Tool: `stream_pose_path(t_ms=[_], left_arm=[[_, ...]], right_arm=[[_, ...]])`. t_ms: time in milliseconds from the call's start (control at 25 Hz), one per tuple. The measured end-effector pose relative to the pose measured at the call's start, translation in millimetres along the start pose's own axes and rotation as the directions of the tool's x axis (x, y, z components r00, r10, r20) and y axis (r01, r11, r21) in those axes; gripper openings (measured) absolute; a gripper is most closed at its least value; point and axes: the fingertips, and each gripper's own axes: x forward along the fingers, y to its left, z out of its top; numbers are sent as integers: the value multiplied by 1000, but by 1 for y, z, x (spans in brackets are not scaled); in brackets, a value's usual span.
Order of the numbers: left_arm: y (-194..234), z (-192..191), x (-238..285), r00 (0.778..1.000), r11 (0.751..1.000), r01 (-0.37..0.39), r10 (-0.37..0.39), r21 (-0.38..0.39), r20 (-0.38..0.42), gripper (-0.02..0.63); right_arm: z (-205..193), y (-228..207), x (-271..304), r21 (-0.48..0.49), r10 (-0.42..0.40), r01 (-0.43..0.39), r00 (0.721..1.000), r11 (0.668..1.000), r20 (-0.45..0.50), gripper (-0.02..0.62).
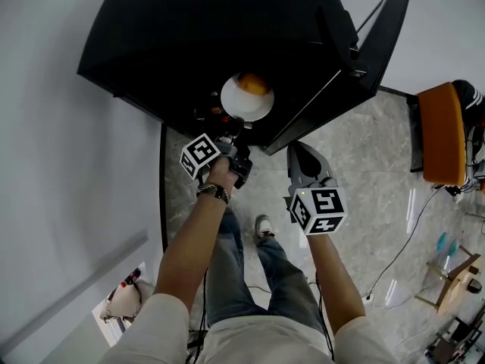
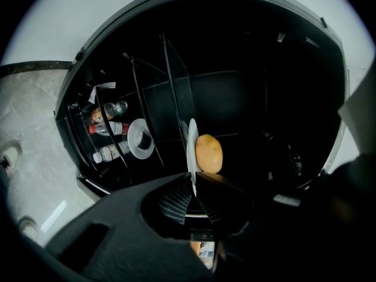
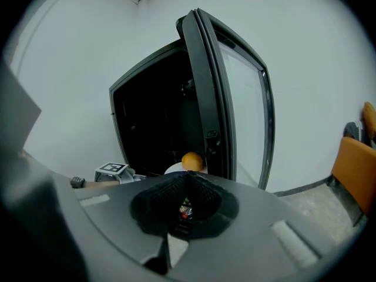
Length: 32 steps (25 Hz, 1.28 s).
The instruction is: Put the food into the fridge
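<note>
Food [image 1: 254, 84] on a plate [image 1: 241, 106], held at the mouth of the open fridge [image 1: 189, 36].
Left gripper [image 1: 233, 130] pinches only the plate's rim, so any tilt could roll the food off; right gripper [image 1: 300, 152], jaws pressed together and empty, hangs near the door [image 1: 379, 36].

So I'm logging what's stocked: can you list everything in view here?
fridge: one, black, door open, against the wall
plate: one, white, at the fridge opening
round food: one, orange, on the plate
second plate: one, white, on a fridge shelf, something dark on it
bottles: several, clear with red, beside the second plate
chair: one, orange, far right
left hand-held gripper: one, black, shut on the plate's rim
right hand-held gripper: one, black, shut, empty
</note>
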Motion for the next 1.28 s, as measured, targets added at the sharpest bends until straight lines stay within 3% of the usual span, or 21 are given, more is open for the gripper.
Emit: stream_pose_path(t_ms=[960,1280], left_arm=[[-3,12,44,999,995,41,-38,-96,27,20],[-3,15,46,998,994,64,-62,-86,31,29]], right_arm=[[-7,-5,-1,1,-32,32,999,999,-15,6],[-6,-5,-3,-3,-32,32,999,999,-14,6]])
